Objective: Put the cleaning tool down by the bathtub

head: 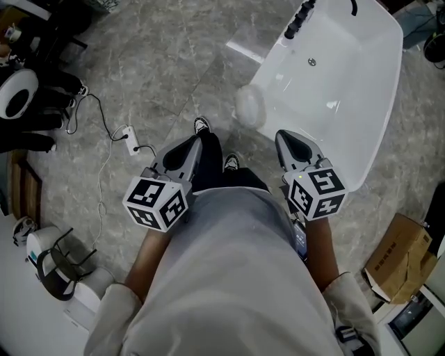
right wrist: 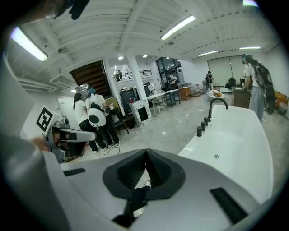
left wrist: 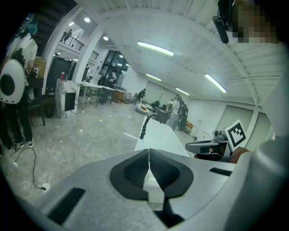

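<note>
- White cleaning tool point(head: 249, 106), or so I judge the pale, soft-edged round thing to be. It lies on the grey stone floor point(head: 160, 69), touching or just beside the near left corner of the bathtub point(head: 368, 118). It is too blurred to name its kind.
- Left gripper point(head: 191, 147): held at the person's waist, well apart from the tool. In the left gripper view its jaws point(left wrist: 149, 155) are closed tip to tip with nothing between them. Only a sliver of the tub shows below the tips.
- Right gripper point(head: 288, 142): also at the waist, over the tub's near rim. In the right gripper view it point(right wrist: 145, 155) is fully closed and empty.
- Step in hand (judgement): the set-down looks done, since neither gripper carries anything and the tool sits by the tub.
- To finish well, check that the tool rests flat on the floor, not propped on the tub's curved wall, where it might roll or slide.
- It should also lie clear of the person's shoes point(head: 201, 125), which are near it.
- If it needs a nudge, I would come down from above with the right gripper, the nearer one. Open the jaws wide before contact, because the thing looks soft.
- Pointing and long axis: cannot tell. The tool reads as a rounded blob with no handle or head to make out, so no long axis or facing can be logged.
- The tub's own long axis runs away from the person, with the dark taps point(head: 299, 17) at the far left rim.
</note>
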A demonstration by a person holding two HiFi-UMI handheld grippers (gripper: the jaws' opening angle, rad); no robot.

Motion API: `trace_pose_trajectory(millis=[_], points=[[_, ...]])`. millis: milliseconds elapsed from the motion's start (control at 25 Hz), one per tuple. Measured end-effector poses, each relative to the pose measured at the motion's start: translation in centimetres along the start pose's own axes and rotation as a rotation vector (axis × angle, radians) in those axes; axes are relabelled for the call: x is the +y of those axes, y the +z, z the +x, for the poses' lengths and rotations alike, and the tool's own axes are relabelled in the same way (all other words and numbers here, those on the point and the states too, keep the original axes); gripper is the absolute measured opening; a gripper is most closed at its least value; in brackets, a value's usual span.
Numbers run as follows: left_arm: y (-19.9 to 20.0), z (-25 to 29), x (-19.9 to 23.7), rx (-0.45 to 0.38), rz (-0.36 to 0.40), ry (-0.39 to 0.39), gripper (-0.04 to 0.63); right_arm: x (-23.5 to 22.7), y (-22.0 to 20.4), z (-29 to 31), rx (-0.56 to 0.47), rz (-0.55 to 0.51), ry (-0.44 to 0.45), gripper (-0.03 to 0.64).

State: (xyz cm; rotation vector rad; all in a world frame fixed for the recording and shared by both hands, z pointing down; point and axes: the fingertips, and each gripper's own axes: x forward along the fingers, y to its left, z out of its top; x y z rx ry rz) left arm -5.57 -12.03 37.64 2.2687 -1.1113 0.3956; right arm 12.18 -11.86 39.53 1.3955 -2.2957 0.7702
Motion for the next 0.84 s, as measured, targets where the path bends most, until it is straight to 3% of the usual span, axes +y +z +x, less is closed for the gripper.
trace_pose_trajectory(millis=[400, 840], points=[[-0.7, -0.5, 0.4, 0.02, -0.014, -0.016, 0.009, 0.2, -1.9, -0.1, 0.121, -0.021, 0.008, 0.012], [-1.3, -0.7, 1.4, 0.023, -0.026, -0.02, 0.009, 0.8, -1.6, 0.1, 0.134, -0.024, 0.022, 0.012]])
